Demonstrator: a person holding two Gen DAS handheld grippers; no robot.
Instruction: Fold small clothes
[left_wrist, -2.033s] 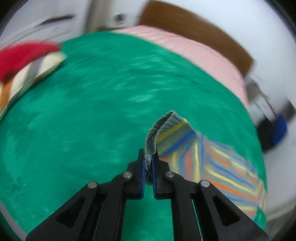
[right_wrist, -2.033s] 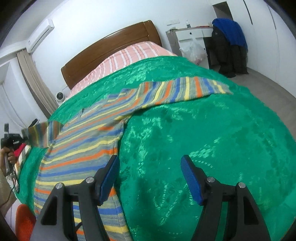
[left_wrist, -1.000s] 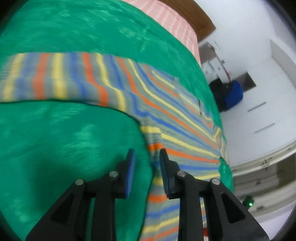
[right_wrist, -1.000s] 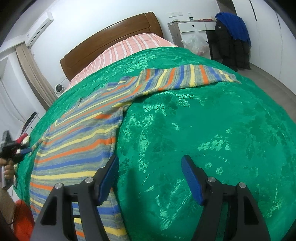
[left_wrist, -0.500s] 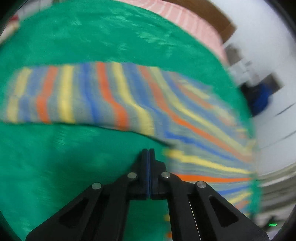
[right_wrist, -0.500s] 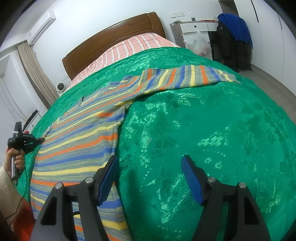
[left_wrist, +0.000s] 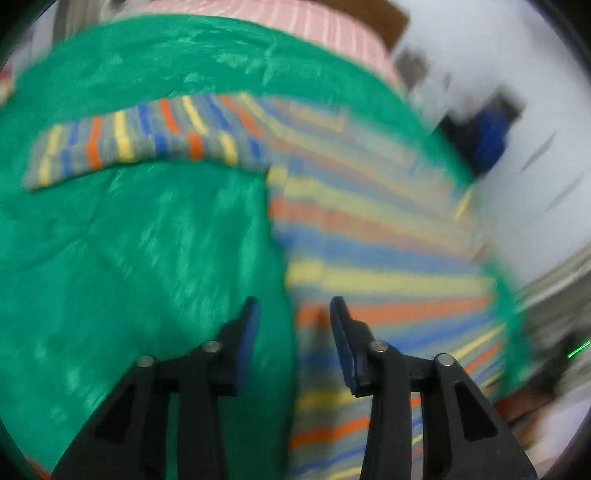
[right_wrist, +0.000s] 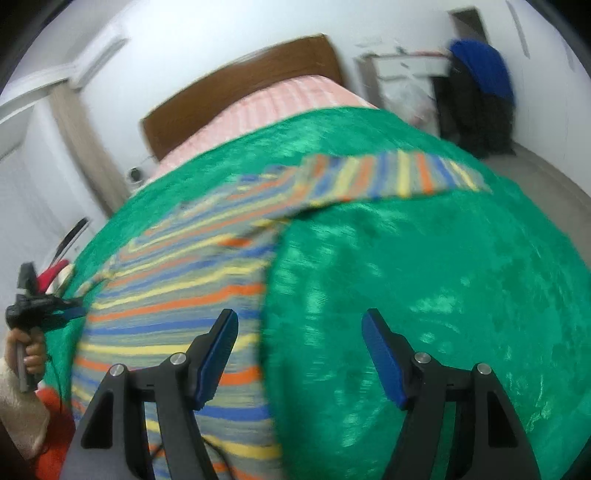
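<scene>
L wrist view: left gripper (left_wrist: 294, 325) over the sweater's side edge, jaws opening, nothing pinched, just cloth below. Striped sweater (left_wrist: 369, 236) flat on green bedspread (left_wrist: 129, 258), one sleeve (left_wrist: 147, 144) stretched out to frame left. Blurry.
R wrist view only: a hand (right_wrist: 31, 354) holding the left gripper (right_wrist: 70, 310) at the sweater's left edge; other sleeve (right_wrist: 399, 177) runs out right, body's long axis toward the wood headboard (right_wrist: 240, 81). Right gripper (right_wrist: 300, 354) spread wide, empty, above sweater/bedspread boundary. No readable text.
</scene>
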